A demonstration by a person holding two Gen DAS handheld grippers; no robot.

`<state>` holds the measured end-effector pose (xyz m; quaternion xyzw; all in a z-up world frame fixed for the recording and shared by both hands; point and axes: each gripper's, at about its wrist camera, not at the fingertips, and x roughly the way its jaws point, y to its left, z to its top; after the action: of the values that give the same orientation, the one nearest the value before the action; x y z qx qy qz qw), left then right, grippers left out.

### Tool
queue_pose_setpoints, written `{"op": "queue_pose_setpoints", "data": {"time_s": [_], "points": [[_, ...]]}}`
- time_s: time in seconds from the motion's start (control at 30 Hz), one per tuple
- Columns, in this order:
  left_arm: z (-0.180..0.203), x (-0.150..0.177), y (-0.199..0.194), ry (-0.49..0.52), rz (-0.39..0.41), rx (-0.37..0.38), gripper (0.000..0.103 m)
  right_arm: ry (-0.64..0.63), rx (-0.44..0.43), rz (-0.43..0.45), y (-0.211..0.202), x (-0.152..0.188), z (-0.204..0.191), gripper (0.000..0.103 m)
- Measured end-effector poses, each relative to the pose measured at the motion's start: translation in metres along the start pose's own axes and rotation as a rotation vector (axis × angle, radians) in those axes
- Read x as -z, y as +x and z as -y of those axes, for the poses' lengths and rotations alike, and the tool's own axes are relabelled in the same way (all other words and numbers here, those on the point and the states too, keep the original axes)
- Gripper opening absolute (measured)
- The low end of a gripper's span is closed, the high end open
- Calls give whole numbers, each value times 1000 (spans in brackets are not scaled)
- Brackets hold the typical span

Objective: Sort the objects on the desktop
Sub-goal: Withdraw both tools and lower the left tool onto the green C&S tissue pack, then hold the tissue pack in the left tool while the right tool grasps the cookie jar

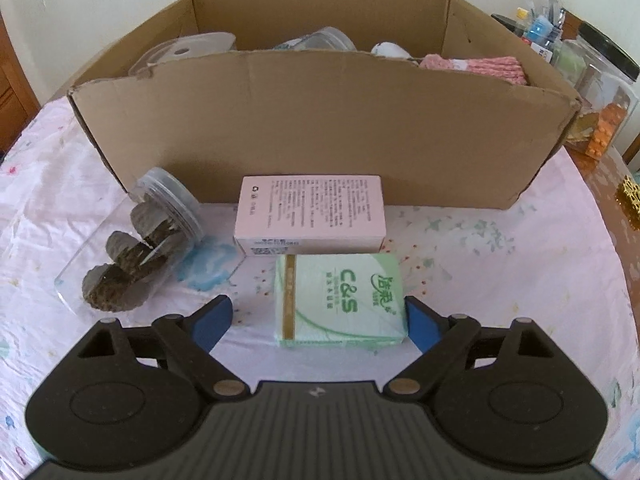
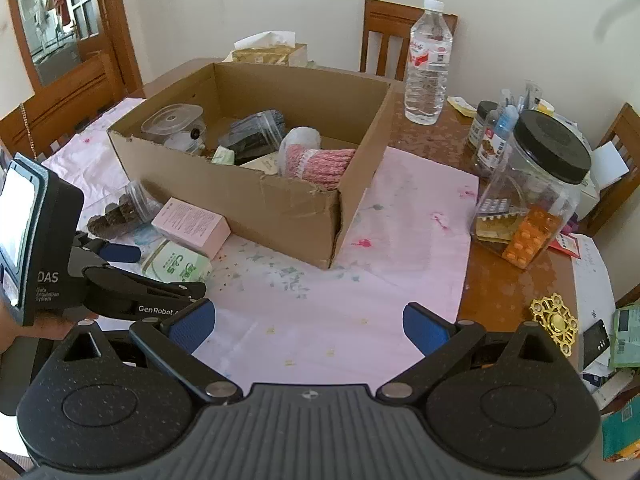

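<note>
Left gripper (image 1: 318,322): jaws spread, tissue pack (image 1: 340,300) lying between the pads, right pad beside its edge. Pink box (image 1: 310,216) is set just beyond at 12 o'clock; a tipped jar (image 1: 140,240) at 10 o'clock. Carton (image 1: 320,128) wall is raised behind both, blocking the way. Right gripper (image 2: 308,330): spread, nothing held, over cloth (image 2: 400,240). Black-lidded jar (image 2: 536,188) at 2 o'clock, bottle (image 2: 428,64) farther.

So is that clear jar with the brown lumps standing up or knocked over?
Knocked over. The clear jar lies on its side on the tablecloth, its grey lid pointing toward the cardboard box.
</note>
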<state>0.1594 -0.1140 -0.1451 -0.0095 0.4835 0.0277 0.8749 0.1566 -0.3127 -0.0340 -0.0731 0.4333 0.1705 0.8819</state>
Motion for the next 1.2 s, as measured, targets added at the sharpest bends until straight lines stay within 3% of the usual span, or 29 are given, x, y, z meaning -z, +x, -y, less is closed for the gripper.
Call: {"op": "queue_pose_setpoints", "data": {"time_s": [0.1,0.3,0.67,1.2], "points": [[5,2,-5,24,28,14,76,-7,-9,-5,2,0,-2,102],[11,3,-8,50,57,23,66,-22,-24,-13,4,1,-7,102],[9,11,-13,70,64,60,64,-38,-40,-38,11,5,-23,102],[-70,35,-35,101,16,69,64,-129,-106,-25,27,-17,-98,102]]}}
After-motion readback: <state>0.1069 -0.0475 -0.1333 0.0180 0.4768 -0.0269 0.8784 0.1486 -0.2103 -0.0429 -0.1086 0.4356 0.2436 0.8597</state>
